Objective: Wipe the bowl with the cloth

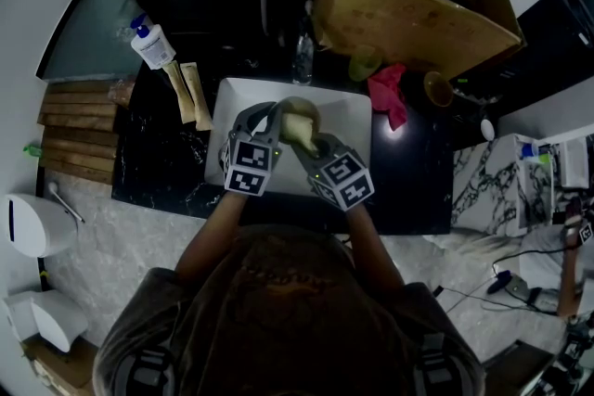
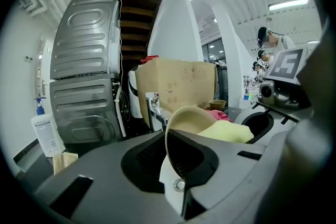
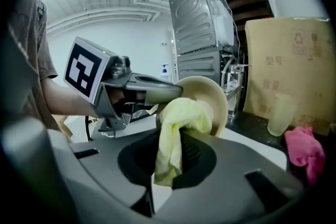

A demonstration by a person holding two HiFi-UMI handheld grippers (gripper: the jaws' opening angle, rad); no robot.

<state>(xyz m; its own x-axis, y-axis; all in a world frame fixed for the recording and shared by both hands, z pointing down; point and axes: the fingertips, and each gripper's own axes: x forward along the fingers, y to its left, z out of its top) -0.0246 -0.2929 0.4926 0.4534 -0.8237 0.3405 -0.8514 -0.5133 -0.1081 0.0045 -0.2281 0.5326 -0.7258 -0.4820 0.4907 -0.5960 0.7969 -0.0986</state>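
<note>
A beige bowl (image 1: 299,112) is held tilted on its edge above the white sink (image 1: 353,111), with my left gripper (image 1: 275,120) shut on its rim. In the left gripper view the bowl (image 2: 185,118) stands between the jaws. My right gripper (image 1: 309,144) is shut on a yellow cloth (image 3: 176,131), whose bunched top presses into the bowl's (image 3: 210,94) hollow. The same cloth (image 2: 227,131) shows beside the bowl in the left gripper view. The left gripper (image 3: 176,91) reaches in from the left in the right gripper view.
A pink cloth (image 1: 390,93) lies on the black counter right of the sink, by a pale green cup (image 1: 364,63) and a brown cup (image 1: 437,88). A large cardboard box (image 1: 413,0) stands behind. A soap bottle (image 1: 151,44) and a faucet (image 1: 303,56) are at the back.
</note>
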